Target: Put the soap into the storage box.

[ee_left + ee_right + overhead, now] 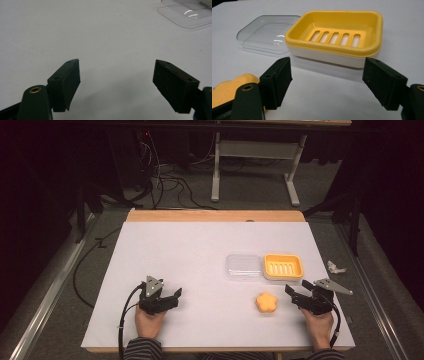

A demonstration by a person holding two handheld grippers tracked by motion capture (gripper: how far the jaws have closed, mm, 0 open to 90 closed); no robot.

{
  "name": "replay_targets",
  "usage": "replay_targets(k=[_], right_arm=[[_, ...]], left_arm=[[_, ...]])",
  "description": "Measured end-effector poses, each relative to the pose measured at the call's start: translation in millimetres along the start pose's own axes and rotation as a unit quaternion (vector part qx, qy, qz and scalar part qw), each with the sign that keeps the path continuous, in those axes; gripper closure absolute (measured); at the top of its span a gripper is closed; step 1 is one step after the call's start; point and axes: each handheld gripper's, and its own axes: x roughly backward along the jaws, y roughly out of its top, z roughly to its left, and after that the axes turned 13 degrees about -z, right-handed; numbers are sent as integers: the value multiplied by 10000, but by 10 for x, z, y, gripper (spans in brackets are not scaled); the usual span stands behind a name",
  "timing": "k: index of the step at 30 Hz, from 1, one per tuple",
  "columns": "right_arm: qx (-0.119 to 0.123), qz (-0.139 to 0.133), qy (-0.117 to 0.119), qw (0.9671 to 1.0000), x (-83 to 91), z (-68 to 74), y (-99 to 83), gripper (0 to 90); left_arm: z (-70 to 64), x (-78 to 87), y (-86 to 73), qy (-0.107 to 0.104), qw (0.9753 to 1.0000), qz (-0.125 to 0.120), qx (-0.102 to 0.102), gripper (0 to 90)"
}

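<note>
Right hand-held gripper (327, 82) jaws apart, near orange soap (227, 88); seemingly unlabelled soap dish (337, 37).

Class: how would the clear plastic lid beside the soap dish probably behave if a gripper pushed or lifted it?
The clear lid looks thin and hollow, so probably light, sliding easily across the smooth white table. Its glossy walls may slip between jaws. Lying low and flat, it seems unlikely to tip.

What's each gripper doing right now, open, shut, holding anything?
Left gripper: open, holding nothing, over bare table.
Right gripper: open, holding nothing, facing the soap dish.
</note>
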Motion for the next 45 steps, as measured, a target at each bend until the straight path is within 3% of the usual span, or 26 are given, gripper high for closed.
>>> replay_targets(k=[6,18,22,33,38,45], right_arm=[[-117,-41,4,9999,48,-3,36,214],[0,-163,101,9998,146,93,124,170],[130,-63,106,9998,185,150,155,165],[116,199,113,9997,255,193,168,176],[326,506,275,9978,278,238,162,198],[400,634,491,9960,305,299,141,218]], left_arm=[[2,2,0,-3,10000,5,-22,226],[1,1,-1,5,10000,3,-34,227],[1,2,-1,1,10000,3,-31,227],[0,0,0,-2,10000,-1,-3,226],[-1,-2,0,4,10000,-9,23,227],[1,-1,1,-7,10000,6,18,227]])
